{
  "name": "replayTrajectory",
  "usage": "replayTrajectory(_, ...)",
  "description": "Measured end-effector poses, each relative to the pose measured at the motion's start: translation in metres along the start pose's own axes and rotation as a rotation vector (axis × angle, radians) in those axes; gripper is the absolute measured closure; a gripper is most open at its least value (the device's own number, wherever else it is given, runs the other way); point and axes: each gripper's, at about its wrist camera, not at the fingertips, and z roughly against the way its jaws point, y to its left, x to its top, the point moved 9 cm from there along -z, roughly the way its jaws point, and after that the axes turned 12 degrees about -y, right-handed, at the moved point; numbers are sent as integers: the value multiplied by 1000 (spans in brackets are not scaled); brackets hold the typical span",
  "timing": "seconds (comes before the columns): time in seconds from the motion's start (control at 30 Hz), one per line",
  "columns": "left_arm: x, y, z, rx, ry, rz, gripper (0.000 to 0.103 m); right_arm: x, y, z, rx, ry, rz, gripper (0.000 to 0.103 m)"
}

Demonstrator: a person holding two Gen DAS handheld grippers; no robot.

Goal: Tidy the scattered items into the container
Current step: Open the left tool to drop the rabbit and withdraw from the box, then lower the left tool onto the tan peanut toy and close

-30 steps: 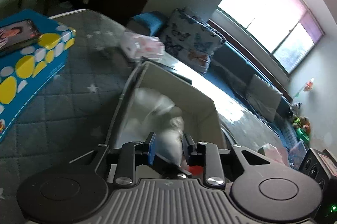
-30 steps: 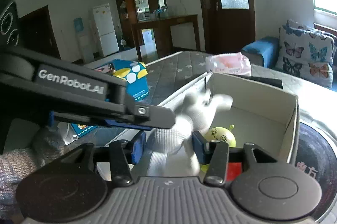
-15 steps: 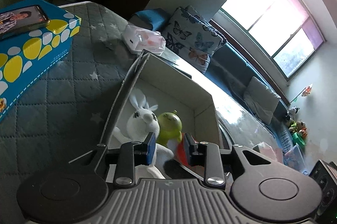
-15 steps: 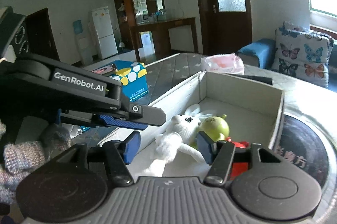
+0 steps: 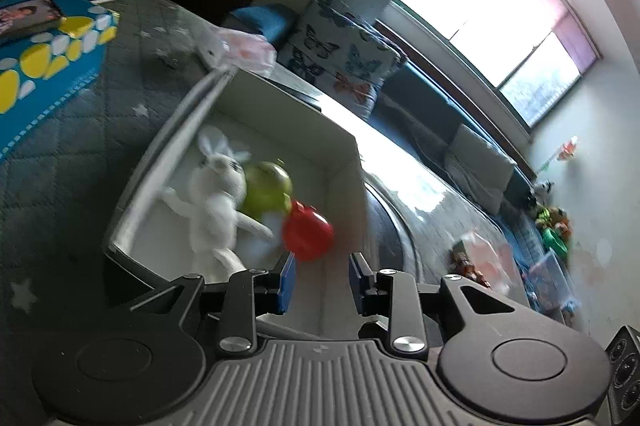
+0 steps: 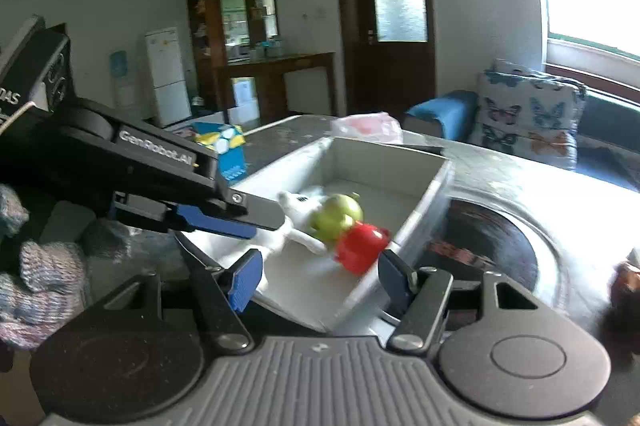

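Two handheld grippers, black and grey plastic. On the left gripper (image 5: pixel 322 282): ribbed grey top plate, a round black disc at either side, two black finger arms fixed with silver screws, blue pads (image 5: pixel 287 282) on the inner faces. Same build on the right gripper (image 6: pixel 320 280), ridged blue pads (image 6: pixel 243 284) included. White "GenRobot.AI" lettering along the side of the left one, seen from the right camera. Beneath it, a knitted glove (image 6: pixel 38 290) in mottled purple and grey.
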Motion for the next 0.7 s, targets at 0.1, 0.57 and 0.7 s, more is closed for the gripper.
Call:
replayTrajectory(0.1,-10,-14,-1,-21,9,-16,71,-5,-11,15,-43,-7,3,34)
replayTrajectory(0.57,-72,-83,-16,-136,125,-100,71,-35,-61,83,-271,-30,-17,26)
replayTrajectory(0.7,-89,-97,-25,-155,168,-134,71,-46,-77,98,-327,-23,-34,26)
